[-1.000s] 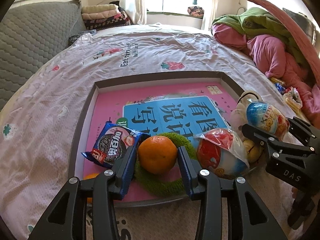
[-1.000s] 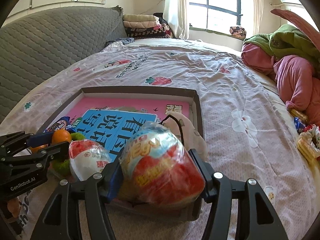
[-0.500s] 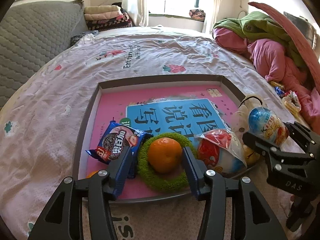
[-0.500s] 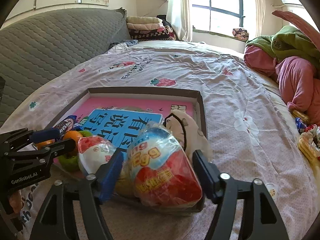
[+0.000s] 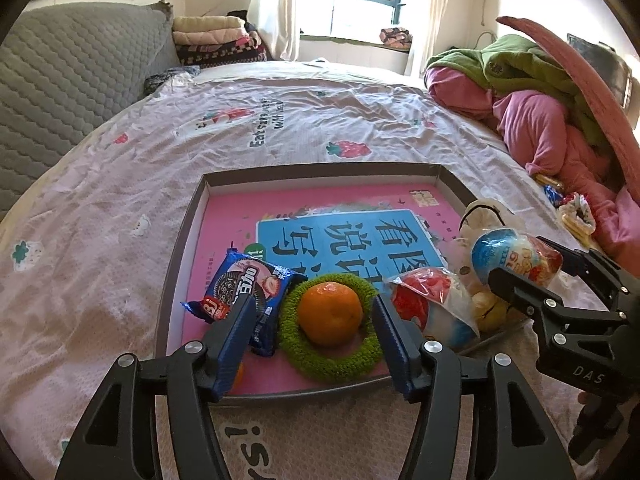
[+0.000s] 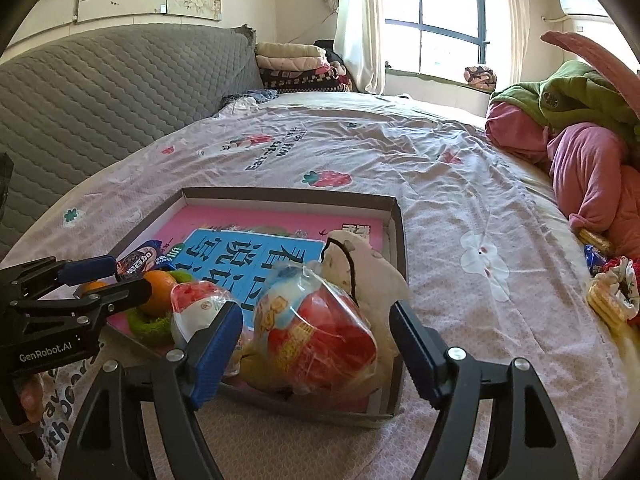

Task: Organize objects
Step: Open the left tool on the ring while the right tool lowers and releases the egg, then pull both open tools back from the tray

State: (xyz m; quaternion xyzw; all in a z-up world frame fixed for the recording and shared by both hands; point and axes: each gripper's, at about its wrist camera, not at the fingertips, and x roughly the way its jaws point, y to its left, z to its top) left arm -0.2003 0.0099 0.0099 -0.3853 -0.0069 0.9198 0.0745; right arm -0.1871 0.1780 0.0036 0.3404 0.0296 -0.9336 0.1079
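A grey-rimmed tray (image 5: 180,264) on the bed holds a pink and blue book. On the book an orange (image 5: 330,314) rests inside a green fuzzy ring (image 5: 332,360). My left gripper (image 5: 312,302) straddles the orange with its jaws opening, the pads clear of it. A cookie packet (image 5: 248,292) lies to its left and a wrapped red and white egg toy (image 5: 432,312) to its right. My right gripper (image 6: 316,312) is open around a larger wrapped egg toy (image 6: 320,336), which leans on a white plush toy (image 6: 360,268) at the tray's near right corner.
Pink and green bedding (image 5: 552,120) is heaped on the right. Snack packets (image 6: 608,300) lie on the sheet beside it. A grey quilted headboard (image 6: 100,92) runs along the left, with folded blankets (image 5: 216,36) behind. A second orange (image 6: 94,286) sits by the tray's near left corner.
Both grippers have opened. The left let go of the orange, which now rests in the green ring. The right released the larger egg toy, and its pads now stand clear.
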